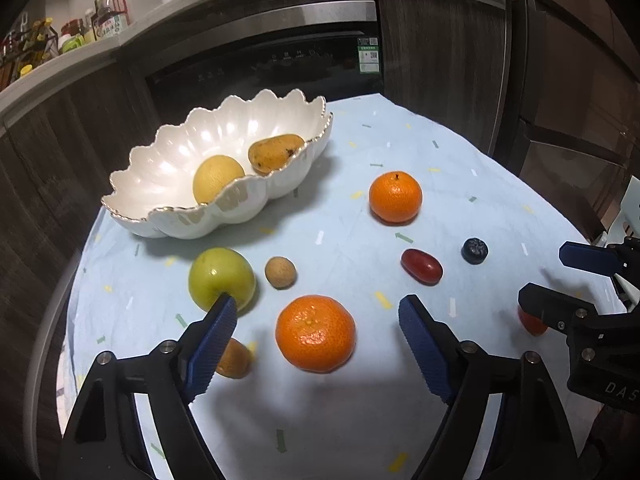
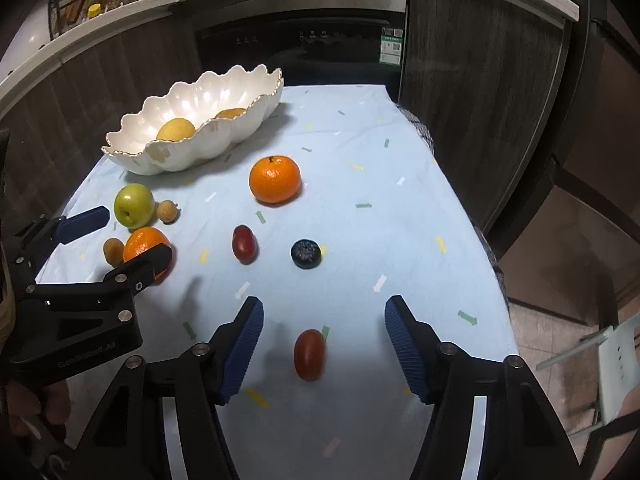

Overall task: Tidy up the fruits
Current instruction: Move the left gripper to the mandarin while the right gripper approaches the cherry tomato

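Both sets of jaws stand apart, gripping nothing. Left gripper [image 1: 316,322] straddles the near orange [image 1: 315,334] at lower centre of its view, blue pads clear of the peel on either side. Right gripper [image 2: 323,322] brackets a small red fruit [image 2: 309,354] at lower centre of its own view, again without contact.

Just left of the near orange lie a green apple [image 1: 222,278], a tan longan [image 1: 281,272] and a second brownish fruit [image 1: 234,359] partly behind the left pad. Further up the frame sit a dark red fruit [image 1: 421,267], a blueberry [image 1: 475,251] and a second orange [image 1: 395,197].

A white scalloped bowl [image 1: 160,168] at upper left holds a yellow round fruit [image 1: 218,178] and a speckled mango-like fruit [image 1: 276,153]. All rests on the table under a pale blue cloth [image 1: 360,420].
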`<state>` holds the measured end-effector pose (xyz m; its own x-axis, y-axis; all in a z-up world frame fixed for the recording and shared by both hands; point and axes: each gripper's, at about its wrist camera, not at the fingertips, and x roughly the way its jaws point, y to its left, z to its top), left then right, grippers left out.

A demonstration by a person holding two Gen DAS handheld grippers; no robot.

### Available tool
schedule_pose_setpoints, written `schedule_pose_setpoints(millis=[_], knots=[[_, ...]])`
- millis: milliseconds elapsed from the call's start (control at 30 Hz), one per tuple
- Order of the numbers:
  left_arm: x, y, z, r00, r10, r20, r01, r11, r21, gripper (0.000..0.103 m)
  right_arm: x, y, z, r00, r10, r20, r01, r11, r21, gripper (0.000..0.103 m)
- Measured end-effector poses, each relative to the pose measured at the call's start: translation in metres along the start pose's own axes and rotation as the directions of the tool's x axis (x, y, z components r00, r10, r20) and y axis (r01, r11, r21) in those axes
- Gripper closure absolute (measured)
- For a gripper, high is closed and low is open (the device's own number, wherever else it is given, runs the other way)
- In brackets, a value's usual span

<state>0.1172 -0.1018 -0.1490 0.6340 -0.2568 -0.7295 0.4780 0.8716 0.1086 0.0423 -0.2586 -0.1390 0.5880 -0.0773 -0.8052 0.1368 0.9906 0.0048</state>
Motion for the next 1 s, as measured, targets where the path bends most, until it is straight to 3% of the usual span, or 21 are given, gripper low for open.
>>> schedule_pose_setpoints(millis=[533, 1000], knots=[[0.018, 0.004, -0.006, 0.999, -0.019, -0.045, 0.017, 0.999, -0.030, 0.030, 0.009, 0.007, -0.007, 0.999, 0.031, -0.044, -0.032, 0.999, -0.027, 0.064], [0.030, 0.002, -0.012, 0.996, -0.040, -0.081, 0.037, 0.999, -0.038, 0.046, 0.020, 0.004, -0.013, 0.995, 0.045, -0.092, -0.046, 0.999, -0.005, 0.084]])
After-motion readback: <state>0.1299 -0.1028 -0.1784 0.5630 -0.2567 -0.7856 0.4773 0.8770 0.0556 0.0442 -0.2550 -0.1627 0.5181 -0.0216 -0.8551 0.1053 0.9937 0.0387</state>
